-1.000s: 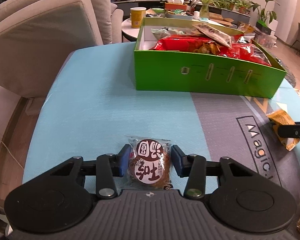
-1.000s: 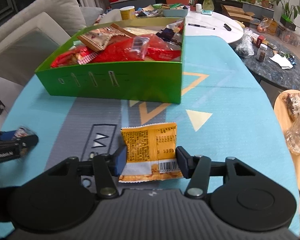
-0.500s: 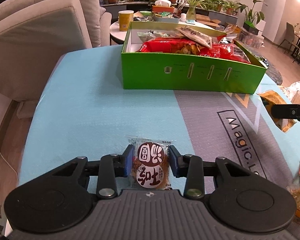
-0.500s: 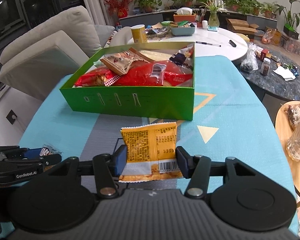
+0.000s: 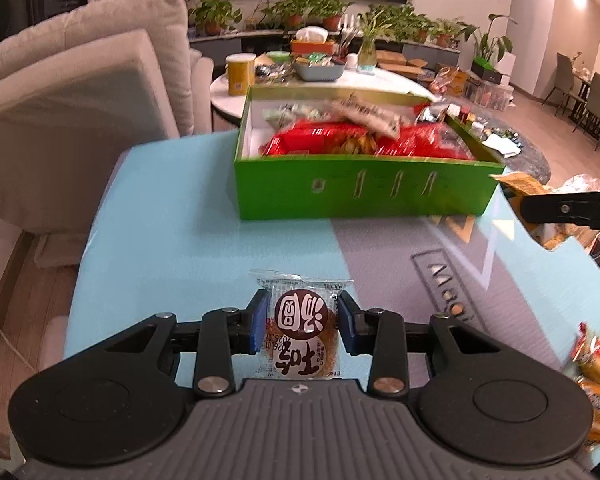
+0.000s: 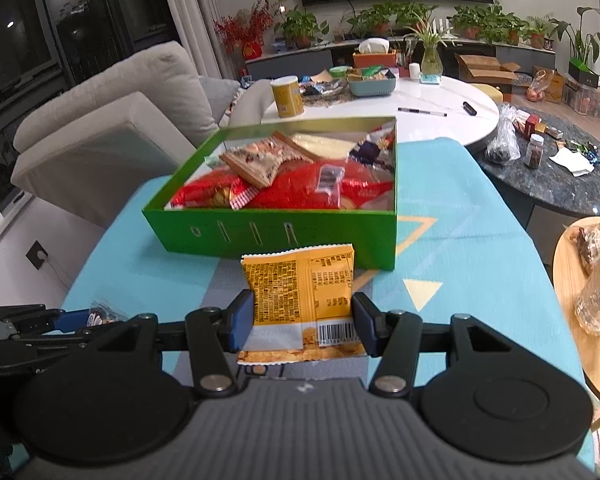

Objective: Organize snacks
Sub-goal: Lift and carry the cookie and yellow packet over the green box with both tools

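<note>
While both grippers are raised above the table point(image 5: 172, 216), each one grasps a snack. The left gripper point(image 5: 301, 322) is clenched on a clear-wrapped round cookie point(image 5: 300, 336) with a brown and white label, its blue pads pressing the wrapper from both sides. The right gripper point(image 6: 303, 320) is clamped on an orange snack packet point(image 6: 300, 292), held with its printed back and barcode facing the camera, the crimped top edge pointing toward the green box point(image 6: 276, 236).

That box stands on the blue patterned cloth at the far part of the table, open at the top, and is filled with red packets point(image 6: 300, 192) and a brown-patterned packet point(image 6: 256, 160) lying on top of them. In the right wrist view the orange packet overlaps the box's near wall, so whether it is close to it or well short cannot be told. In the left wrist view the box point(image 5: 360, 188) lies ahead and a little to the right, well apart from the cookie, and the right gripper's dark finger point(image 5: 568, 208) with the orange packet shows at the right edge.

More snack packets point(image 5: 596, 364) lie at the lower right edge. Behind the table are a beige sofa point(image 6: 112, 120) and a white round table point(image 6: 440, 116) with a yellow can point(image 6: 287, 96) on it.
</note>
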{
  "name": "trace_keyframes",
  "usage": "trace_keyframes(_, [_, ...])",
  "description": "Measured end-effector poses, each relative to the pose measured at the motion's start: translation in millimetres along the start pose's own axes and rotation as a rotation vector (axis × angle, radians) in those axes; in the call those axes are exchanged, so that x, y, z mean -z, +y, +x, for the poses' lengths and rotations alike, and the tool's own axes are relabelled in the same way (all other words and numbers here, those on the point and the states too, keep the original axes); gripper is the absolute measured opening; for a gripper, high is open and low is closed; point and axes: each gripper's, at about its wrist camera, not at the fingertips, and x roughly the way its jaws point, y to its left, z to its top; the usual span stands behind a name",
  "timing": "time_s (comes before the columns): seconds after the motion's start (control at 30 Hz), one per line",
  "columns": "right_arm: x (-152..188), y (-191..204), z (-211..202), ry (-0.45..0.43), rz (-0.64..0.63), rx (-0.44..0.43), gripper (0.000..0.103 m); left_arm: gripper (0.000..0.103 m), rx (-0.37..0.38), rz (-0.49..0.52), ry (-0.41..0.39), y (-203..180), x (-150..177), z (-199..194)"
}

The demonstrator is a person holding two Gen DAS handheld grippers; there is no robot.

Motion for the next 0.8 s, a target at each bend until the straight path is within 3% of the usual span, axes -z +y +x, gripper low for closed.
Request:
trace_keyframes(0.57, [-60, 2, 3, -0.092, 0.001, -0.035, 0.082, 0.033, 0.011, 0.097, -0.163, -23, -93, -6])
trace_keyframes(0.8, [-82, -3, 17, -0.101, 0.014, -0.042, 0.082, 0.033, 0.051, 0.083, -0.16, -25, -128, 21])
